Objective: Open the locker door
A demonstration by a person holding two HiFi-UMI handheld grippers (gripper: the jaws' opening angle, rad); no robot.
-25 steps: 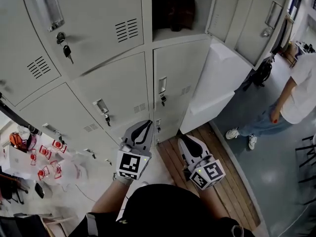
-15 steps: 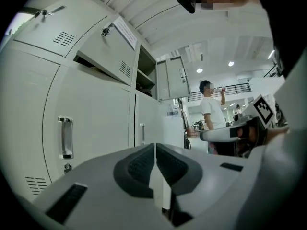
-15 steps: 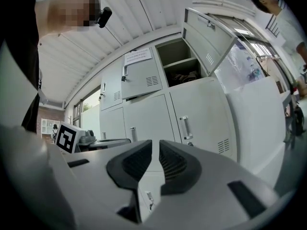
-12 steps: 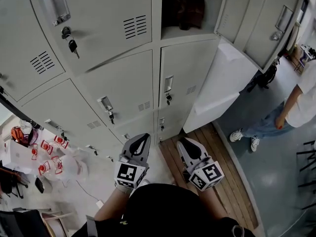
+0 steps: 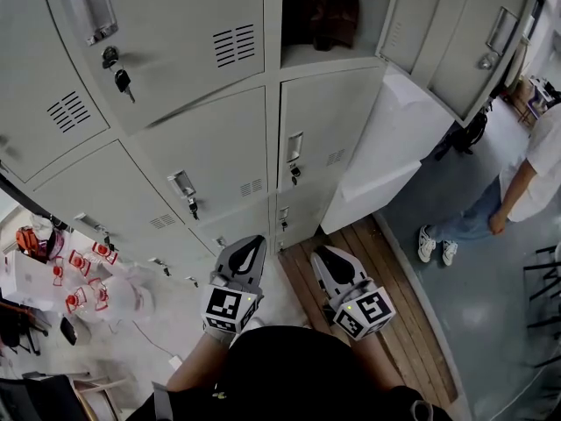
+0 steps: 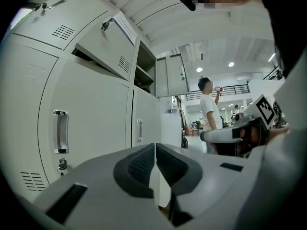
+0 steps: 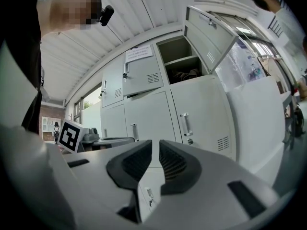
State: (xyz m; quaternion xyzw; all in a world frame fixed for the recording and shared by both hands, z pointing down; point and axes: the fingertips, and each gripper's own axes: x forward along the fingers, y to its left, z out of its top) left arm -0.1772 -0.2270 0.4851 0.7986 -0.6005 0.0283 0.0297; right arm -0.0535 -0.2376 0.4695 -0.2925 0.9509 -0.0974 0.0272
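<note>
- The locker bank of pale grey sheet-metal doors (image 5: pixel 219 147) stands in front of you. Which door is meant cannot be told. The nearest shut one is the middle-column door (image 5: pixel 329 117), with an upright chrome pull handle (image 5: pixel 295 146) and a small key lock (image 5: pixel 294 174) just below it.
- Expect a thin, stiff steel door, light on its hinges, with smooth, slippery paint. The handle is probably the best hold, and the lock may need turning first.
- Your left gripper (image 5: pixel 252 246) has its jaws pressed together, holding nothing.
- Your right gripper (image 5: pixel 326 257) is all but closed, with only a sliver of gap, and is also empty. Both hang low, well apart from the doors.
- The open top compartment (image 5: pixel 302 55) holds a dark brown lump (image 5: pixel 323 14), perhaps a bag. Its grey door (image 5: pixel 456 38) swings out to the right.
</note>
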